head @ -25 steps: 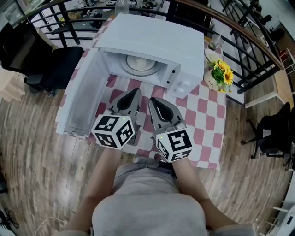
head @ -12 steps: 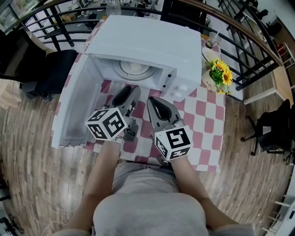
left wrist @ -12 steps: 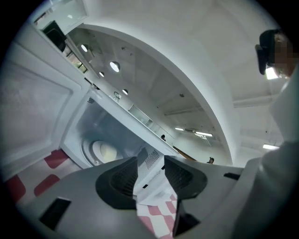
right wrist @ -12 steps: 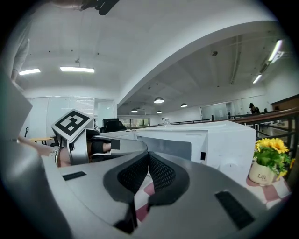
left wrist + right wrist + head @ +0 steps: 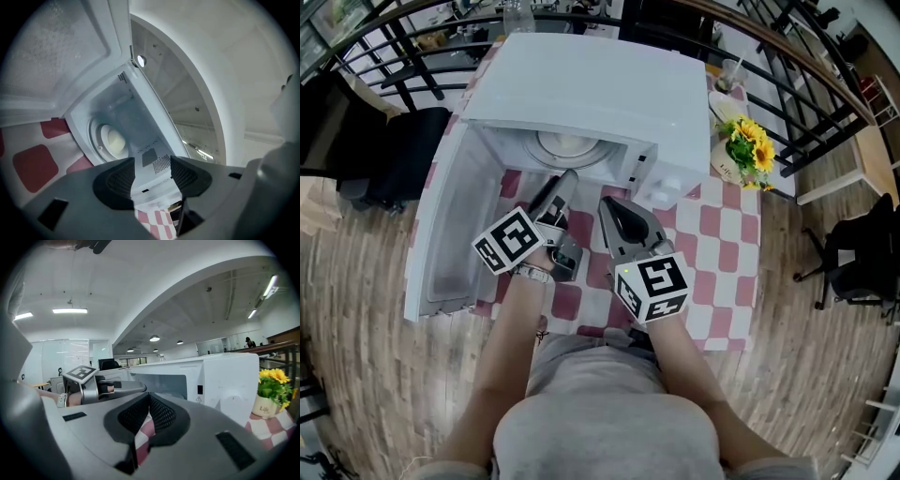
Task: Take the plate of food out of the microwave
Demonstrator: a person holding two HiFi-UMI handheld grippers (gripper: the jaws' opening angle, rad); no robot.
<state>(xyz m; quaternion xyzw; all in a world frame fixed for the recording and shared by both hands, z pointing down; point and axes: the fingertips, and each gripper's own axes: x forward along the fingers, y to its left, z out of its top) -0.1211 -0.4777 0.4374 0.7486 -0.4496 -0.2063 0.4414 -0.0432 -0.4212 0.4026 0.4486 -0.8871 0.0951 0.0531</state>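
The white microwave stands on the checked table with its door swung open to the left. Inside, a pale plate rests on the turntable; in the left gripper view the plate shows a light mound of food. My left gripper is rolled on its side just in front of the oven mouth. Its jaws have just been opening and hold nothing; the left gripper frames the cavity. My right gripper is beside it, short of the microwave. The right gripper is shut and empty.
A pot of yellow flowers stands right of the microwave, with a cup behind it. The red and white checked cloth runs to the table's right edge. A black chair and a dark railing lie to the left and behind.
The left gripper has rolled onto its side, moved toward the microwave mouth and opened its jaws. The right gripper has edged forward and stayed shut.
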